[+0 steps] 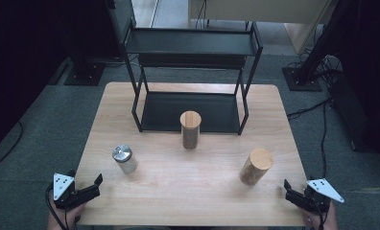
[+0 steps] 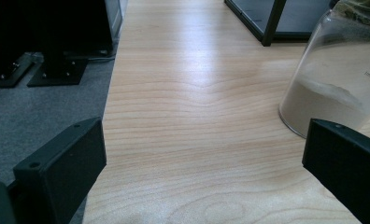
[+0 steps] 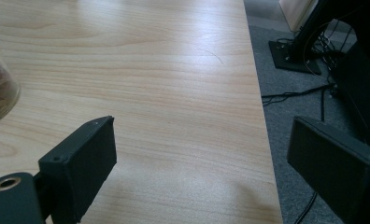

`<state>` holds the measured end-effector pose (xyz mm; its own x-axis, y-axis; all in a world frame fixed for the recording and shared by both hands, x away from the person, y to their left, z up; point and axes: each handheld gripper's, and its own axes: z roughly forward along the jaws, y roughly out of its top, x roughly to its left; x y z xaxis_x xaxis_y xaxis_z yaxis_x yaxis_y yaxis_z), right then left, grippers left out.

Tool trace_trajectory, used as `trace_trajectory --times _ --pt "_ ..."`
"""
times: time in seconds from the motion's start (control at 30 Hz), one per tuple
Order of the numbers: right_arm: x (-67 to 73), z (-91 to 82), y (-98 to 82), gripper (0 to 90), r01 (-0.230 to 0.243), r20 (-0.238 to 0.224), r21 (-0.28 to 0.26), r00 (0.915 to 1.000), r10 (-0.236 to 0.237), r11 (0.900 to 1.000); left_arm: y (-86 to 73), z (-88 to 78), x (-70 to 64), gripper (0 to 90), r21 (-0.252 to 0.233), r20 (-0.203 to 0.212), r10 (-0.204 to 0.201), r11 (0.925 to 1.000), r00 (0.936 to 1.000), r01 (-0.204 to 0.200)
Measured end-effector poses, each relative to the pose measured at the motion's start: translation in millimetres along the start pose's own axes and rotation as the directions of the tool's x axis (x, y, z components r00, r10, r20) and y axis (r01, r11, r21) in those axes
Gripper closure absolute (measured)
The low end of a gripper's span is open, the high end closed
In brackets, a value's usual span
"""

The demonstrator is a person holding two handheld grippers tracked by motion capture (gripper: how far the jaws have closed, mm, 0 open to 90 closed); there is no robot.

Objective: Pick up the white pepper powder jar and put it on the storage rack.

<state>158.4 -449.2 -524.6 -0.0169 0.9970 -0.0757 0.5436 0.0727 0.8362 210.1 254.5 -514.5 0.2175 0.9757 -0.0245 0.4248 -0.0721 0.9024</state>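
Left tongs (image 1: 93,184) open, jar (image 1: 124,158) near

Jar (image 2: 332,79) top beyond frame edge

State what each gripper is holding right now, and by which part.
Nothing is held. The left gripper and the right gripper both stand open over the table's near corners, with bare wood between their fingers.

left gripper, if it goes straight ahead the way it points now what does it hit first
Probably nothing at once: the left gripper, jaws open, looks along bare table. The glass jar stands just right of that line, close to the right-hand jaw, and might be brushed; depth is hard to judge.
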Motion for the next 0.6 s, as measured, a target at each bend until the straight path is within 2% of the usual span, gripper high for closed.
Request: trace_trajectory --times 0.13,0.4,0.43,0.53,0.6 --pt "-1.1 1.6 0.7 5.9 -0.022 0.024 0.016 0.9995 0.022 1.000 1.1 0.5 -1.9 0.8 0.000 0.014 -0.006 1.0000 0.9999 0.006" --pt "0.8 1.5 0.6 5.4 -0.005 0.032 0.015 0.9995 0.005 1.000 7.6 -3.2 -6.8 0.8 -0.037 0.039 -0.035 0.9986 0.9986 0.037" --pt "0.8 1.5 0.6 5.4 -0.005 0.032 0.015 0.9995 0.004 1.000 9.3 -3.9 -9.4 0.8 -0.041 0.052 -0.037 0.9984 0.9980 0.039" --pt "0.8 1.7 0.7 5.4 -0.006 0.031 0.016 0.9995 0.005 1.000 13.6 -7.2 -11.9 0.8 -0.056 0.109 -0.083 0.9944 0.9905 0.090" --pt "0.8 1.9 0.8 5.4 -0.005 0.031 0.018 0.9995 0.005 1.000 15.5 -8.8 -13.0 0.8 -0.067 0.120 -0.097 0.9922 0.9880 0.106"
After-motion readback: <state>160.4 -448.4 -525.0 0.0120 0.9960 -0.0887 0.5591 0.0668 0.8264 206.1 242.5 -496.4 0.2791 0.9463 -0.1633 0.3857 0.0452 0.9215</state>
